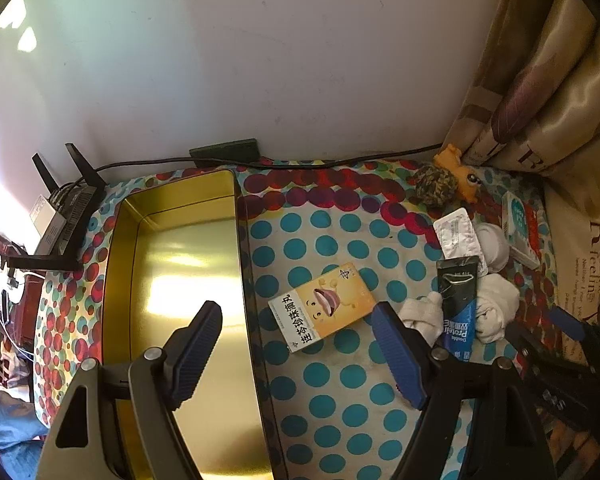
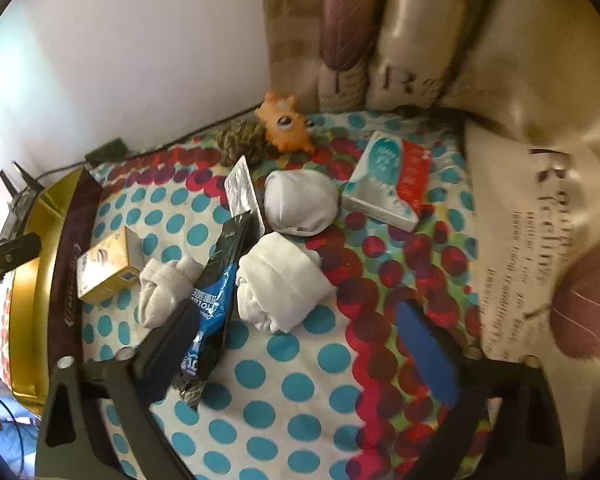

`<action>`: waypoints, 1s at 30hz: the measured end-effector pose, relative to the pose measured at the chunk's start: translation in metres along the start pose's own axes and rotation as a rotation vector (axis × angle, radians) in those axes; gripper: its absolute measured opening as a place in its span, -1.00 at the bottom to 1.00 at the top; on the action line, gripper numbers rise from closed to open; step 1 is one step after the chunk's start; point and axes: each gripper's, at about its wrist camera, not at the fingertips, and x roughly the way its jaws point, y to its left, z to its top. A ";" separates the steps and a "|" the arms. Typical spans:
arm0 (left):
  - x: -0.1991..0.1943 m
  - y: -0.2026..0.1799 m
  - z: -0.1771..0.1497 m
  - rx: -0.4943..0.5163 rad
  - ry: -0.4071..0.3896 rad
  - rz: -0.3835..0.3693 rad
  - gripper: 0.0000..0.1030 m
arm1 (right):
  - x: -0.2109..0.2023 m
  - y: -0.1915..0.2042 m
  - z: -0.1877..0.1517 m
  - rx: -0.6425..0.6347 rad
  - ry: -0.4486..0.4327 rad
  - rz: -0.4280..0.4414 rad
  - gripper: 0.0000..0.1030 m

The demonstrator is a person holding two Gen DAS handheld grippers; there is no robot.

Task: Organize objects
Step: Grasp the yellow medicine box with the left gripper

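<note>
tongs: left tongs (image 1: 296,334) spread wide, nothing between them
tin: gold tin (image 1: 180,280) under the left-hand finger
box: yellow box (image 1: 322,307) just ahead, between the fingers
tube: black and blue tube (image 1: 458,304) right of the tongs, lying over white socks (image 1: 496,308)
surface: dotted tabletop (image 1: 340,380)

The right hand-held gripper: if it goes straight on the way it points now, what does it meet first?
Probably the nearest rolled white sock, which lies ahead between the open fingers of the right hand-held gripper; the black-and-blue tube lies beside its left finger. Depth is unclear.
</note>
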 end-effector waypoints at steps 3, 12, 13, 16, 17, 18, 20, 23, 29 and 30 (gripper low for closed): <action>0.002 -0.002 -0.002 0.013 0.006 0.008 0.54 | 0.018 0.002 0.002 -0.036 0.034 0.033 0.36; 0.011 -0.002 -0.004 0.006 0.030 0.028 0.54 | 0.045 0.000 0.010 -0.095 0.066 0.031 0.35; 0.012 -0.003 -0.004 0.005 0.032 0.027 0.54 | 0.047 0.001 0.010 -0.103 0.067 0.035 0.33; 0.017 -0.004 -0.004 0.003 0.042 0.022 0.54 | 0.054 0.002 0.012 -0.105 0.086 0.072 0.05; 0.018 -0.004 -0.004 0.001 0.044 0.020 0.54 | 0.055 0.003 0.011 -0.110 0.086 0.091 0.01; 0.020 -0.005 -0.003 -0.002 0.045 0.015 0.54 | 0.057 0.005 0.012 -0.117 0.083 0.090 -0.06; 0.023 -0.006 -0.003 -0.006 0.051 -0.005 0.54 | 0.056 0.008 0.012 -0.136 0.071 0.090 -0.18; 0.030 -0.010 -0.002 -0.003 0.055 -0.033 0.54 | 0.053 0.009 0.012 -0.150 0.060 0.102 -0.28; 0.051 -0.020 0.009 0.085 0.117 -0.115 0.55 | 0.048 0.003 0.009 -0.146 0.052 0.122 -0.29; 0.055 -0.022 0.011 0.115 0.121 -0.113 0.55 | 0.047 0.003 0.008 -0.153 0.047 0.120 -0.29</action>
